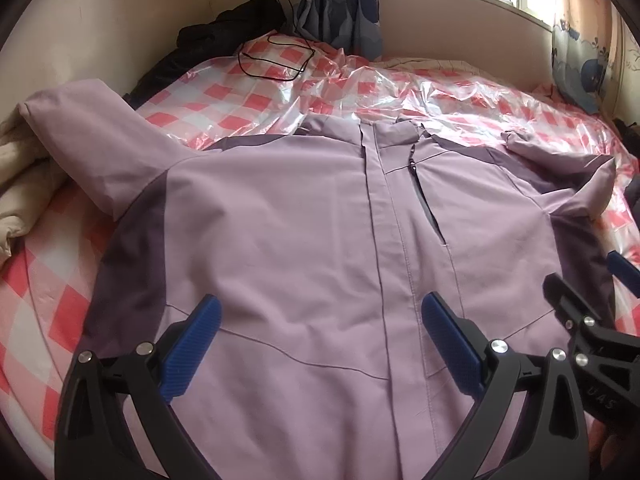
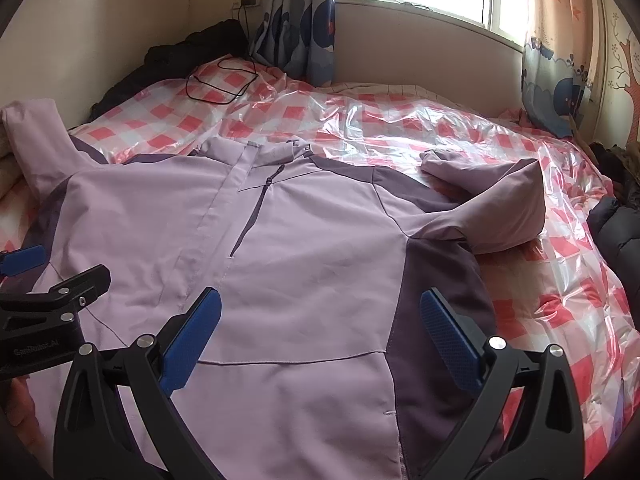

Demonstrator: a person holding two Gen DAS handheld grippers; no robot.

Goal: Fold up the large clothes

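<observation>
Jacket (image 1: 304,216) flat, front up, frame centre, on bed (image 1: 256,92). Left gripper (image 1: 320,328) and right gripper (image 2: 320,322) above hem, jaws apart, gripping nothing.

Jacket (image 1: 304,216): matt woven cloth, smooth, lilac with darker purple panels. Bed cover (image 2: 420,120): glossy clear plastic sheet, crinkled, over checked cloth. Left gripper (image 1: 320,316) and right gripper (image 2: 320,312): matt black plastic arms, textured blue pads (image 1: 452,336), shiny metal screws.

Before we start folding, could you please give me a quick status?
Left gripper and right gripper open, empty, above jacket. Jacket flat, front up, unfolded. Cable far off; nothing in the way.
</observation>
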